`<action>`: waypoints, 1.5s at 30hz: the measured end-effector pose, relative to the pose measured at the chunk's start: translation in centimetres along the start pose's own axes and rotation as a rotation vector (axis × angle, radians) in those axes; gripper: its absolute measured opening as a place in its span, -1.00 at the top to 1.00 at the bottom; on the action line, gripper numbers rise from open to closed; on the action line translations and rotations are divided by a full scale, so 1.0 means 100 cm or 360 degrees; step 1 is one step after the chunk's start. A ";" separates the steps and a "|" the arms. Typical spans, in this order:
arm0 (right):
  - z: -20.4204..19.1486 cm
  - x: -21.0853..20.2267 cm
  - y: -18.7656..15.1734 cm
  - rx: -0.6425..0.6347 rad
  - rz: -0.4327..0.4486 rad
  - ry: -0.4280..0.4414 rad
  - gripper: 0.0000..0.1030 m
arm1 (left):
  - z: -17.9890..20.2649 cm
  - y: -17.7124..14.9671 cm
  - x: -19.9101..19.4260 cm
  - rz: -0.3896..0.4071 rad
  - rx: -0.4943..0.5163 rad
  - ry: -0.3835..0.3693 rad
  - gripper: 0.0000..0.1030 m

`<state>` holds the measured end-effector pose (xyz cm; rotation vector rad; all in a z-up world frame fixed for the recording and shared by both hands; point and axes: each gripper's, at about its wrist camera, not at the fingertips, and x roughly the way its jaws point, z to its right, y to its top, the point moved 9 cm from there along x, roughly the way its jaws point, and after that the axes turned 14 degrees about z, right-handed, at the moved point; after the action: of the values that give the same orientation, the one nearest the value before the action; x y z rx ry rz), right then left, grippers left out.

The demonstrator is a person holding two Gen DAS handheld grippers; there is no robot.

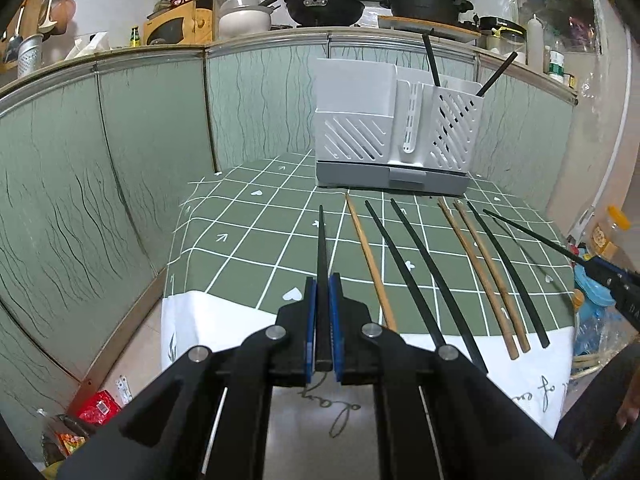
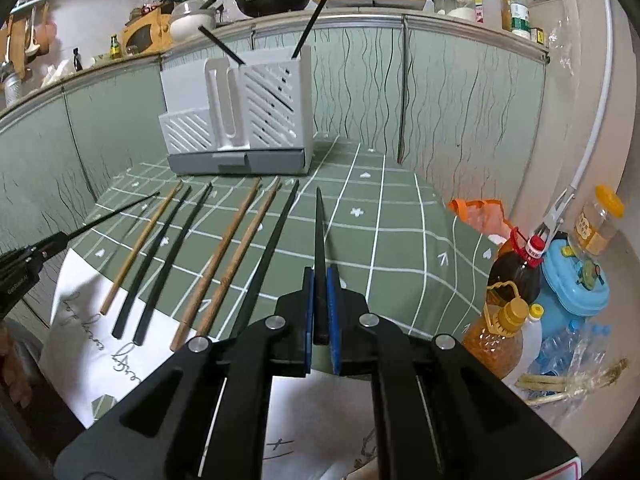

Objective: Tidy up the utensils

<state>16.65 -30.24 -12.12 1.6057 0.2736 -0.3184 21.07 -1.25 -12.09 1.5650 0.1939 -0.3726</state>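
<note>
Chopstick pair: you've got one black chopstick (image 1: 322,264) pinched in left fingers (image 1: 322,292), another (image 2: 320,256) in right fingers (image 2: 319,288), tips fwd of pads. Rack (image 1: 394,136) w/ slotted holder sits well ahead of both. Keep sticks level, aim tips into right compartment; six more lie betw. on tabletop (image 1: 248,236).

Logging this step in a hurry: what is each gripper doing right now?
Left gripper: shut on a black chopstick.
Right gripper: shut on another black chopstick.
</note>
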 end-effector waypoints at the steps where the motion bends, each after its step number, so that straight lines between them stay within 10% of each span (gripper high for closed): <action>1: 0.001 -0.002 0.003 -0.0001 0.0003 0.0012 0.88 | -0.002 0.002 -0.001 -0.0004 -0.0013 -0.0014 0.85; 45: 0.023 -0.017 0.142 0.0018 0.0103 0.0285 0.88 | -0.024 0.123 -0.021 0.0061 0.0047 -0.0257 0.85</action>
<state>20.17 -33.32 1.62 1.6530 0.3563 -0.1268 23.65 0.90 0.14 1.5574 0.0336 -0.4710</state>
